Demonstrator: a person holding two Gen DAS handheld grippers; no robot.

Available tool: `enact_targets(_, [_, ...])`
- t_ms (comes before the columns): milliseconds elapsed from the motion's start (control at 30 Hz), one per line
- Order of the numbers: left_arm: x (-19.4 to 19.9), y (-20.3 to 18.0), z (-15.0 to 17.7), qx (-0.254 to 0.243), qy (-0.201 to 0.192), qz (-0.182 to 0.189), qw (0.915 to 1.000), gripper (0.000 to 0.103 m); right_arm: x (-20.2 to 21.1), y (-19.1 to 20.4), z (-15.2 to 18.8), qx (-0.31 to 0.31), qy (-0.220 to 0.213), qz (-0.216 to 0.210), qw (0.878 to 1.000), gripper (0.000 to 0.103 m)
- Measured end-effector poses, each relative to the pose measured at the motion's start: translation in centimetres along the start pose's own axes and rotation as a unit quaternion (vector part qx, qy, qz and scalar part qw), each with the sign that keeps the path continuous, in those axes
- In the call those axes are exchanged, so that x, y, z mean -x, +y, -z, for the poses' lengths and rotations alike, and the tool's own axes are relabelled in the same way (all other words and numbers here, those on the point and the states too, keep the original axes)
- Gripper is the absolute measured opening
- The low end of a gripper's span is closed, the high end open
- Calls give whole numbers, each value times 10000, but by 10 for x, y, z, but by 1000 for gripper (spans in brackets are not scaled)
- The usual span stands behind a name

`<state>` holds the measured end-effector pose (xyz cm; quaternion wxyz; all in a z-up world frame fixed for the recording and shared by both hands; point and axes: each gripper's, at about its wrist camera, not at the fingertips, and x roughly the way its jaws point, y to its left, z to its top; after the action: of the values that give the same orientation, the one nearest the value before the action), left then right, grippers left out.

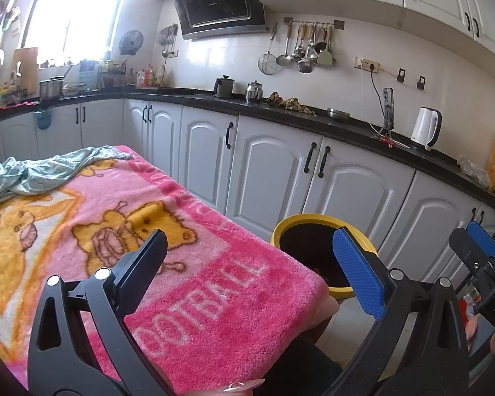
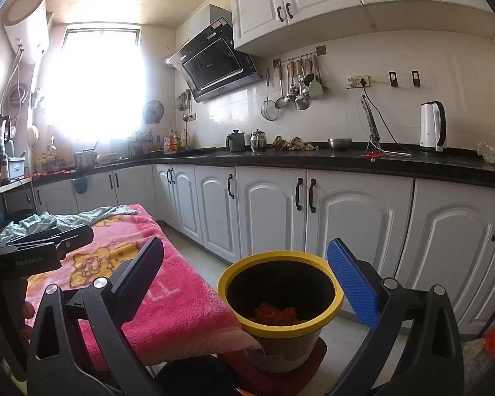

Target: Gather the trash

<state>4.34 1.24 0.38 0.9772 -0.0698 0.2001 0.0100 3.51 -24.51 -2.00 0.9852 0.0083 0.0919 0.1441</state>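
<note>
Pink plush blanket (image 1: 188,264) covers the tabletop under your left claw (image 1: 254,260), with a cartoon bear print just ahead of its black finger (image 1: 145,264) and a crumpled pale green cloth (image 1: 33,175) lying well beyond, at the far end. Your left claw is spread wide and holds nothing; its blue pad (image 1: 358,274) sits in front of the yellow-rimmed bin (image 1: 287,227), which stands on the floor just past the tabletop's near corner, to the claw's right.

Your right claw (image 2: 247,283) is spread wide too, empty, hanging right over that same yellow-rimmed bin (image 2: 234,300), whose mouth lies between the black finger (image 2: 142,270) and the blue pad (image 2: 353,283). Down inside the bin you can see red trash (image 2: 274,313) resting at the bottom. The bin stands on something red; what it is cannot be told.

From the left view your right claw (image 1: 478,241) shows at the far right edge, beyond the bin. From the right view your left claw's black body (image 2: 46,244) shows to the left, above the blanket (image 2: 168,297). White cabinets (image 2: 346,217) and a black counter (image 2: 313,160) run well ahead of both claws
</note>
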Motion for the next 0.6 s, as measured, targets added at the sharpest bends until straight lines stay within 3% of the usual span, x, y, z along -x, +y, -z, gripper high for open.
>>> enact_targets(600, [1, -3, 0, -10, -19, -12, 10000, 92, 2, 1, 1, -19, 8, -12, 10000, 97])
